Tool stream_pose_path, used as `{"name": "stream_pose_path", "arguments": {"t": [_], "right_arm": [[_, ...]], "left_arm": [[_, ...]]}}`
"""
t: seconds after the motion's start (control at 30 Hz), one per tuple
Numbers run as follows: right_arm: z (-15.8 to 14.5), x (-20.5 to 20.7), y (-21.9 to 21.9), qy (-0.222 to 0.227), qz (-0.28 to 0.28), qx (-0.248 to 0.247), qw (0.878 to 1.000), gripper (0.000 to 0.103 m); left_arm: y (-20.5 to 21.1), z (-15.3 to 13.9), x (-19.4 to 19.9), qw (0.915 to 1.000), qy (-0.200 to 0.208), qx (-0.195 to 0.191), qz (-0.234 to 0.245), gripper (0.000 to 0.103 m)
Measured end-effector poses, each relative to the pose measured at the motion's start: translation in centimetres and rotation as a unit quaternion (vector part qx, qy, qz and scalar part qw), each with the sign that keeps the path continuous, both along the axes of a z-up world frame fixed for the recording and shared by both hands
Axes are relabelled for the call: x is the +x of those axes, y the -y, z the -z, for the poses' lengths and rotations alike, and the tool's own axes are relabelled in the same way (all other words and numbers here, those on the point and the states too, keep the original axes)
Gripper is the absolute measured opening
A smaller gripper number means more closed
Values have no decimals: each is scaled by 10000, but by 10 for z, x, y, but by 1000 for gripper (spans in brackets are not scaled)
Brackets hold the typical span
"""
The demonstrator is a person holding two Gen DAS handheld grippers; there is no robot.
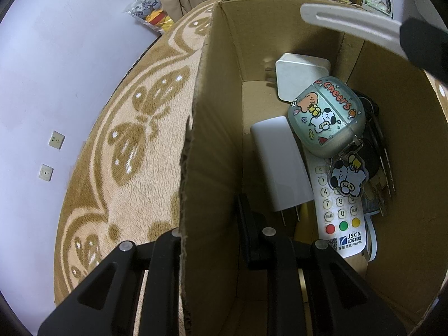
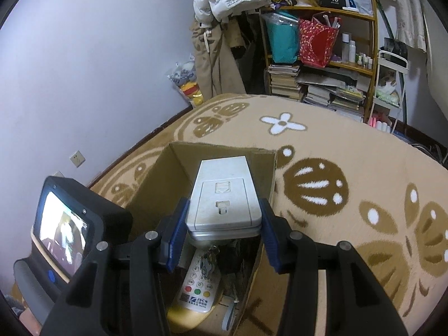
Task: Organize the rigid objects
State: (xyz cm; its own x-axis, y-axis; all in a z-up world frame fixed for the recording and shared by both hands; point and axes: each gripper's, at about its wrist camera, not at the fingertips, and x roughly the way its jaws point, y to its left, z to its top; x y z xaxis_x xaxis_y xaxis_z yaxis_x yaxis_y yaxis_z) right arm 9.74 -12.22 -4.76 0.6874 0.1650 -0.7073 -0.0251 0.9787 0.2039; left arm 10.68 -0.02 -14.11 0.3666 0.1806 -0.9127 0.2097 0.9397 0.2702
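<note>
Above the open cardboard box (image 2: 224, 151), the right gripper (image 2: 224, 232) is holding a grey-white remote control (image 2: 225, 196) by its near end, back side facing up, the blue pads (image 2: 176, 232) pressing on its two long edges. The rest of the remote is reaching out over the box. The left gripper (image 1: 212, 240) is pinching the box wall (image 1: 212, 140), one finger outside and one inside, the jaws nearly together on the thin cardboard.

The remote is looking stiff and light, made of smooth plastic, so I judge it can slip if the hold is weak. The straight long edges are the good place to take it, as is being done now. A hold at one end leaves the free end able to swing down.

The left wrist view is showing the inside of the box: two white chargers (image 1: 282, 168), an earbud case (image 1: 324, 117) with cartoon pictures, a white numbered remote (image 1: 341, 212) and dark keys (image 1: 378, 151). There the held remote is only a grey strip at the top. The right wrist view is showing the grip itself, the patterned carpet (image 2: 364, 168) and a shelf (image 2: 322, 56) behind.
</note>
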Motion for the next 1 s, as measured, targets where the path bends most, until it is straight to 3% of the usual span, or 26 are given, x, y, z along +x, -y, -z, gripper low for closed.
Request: {"name": "stream_pose_path", "arguments": {"t": [1.0], "right_arm": [[-5,1,12,-226,-22,234,9995,53]], "left_arm": [[1,-1,-2,10000,-12,-57,-78,20]]}}
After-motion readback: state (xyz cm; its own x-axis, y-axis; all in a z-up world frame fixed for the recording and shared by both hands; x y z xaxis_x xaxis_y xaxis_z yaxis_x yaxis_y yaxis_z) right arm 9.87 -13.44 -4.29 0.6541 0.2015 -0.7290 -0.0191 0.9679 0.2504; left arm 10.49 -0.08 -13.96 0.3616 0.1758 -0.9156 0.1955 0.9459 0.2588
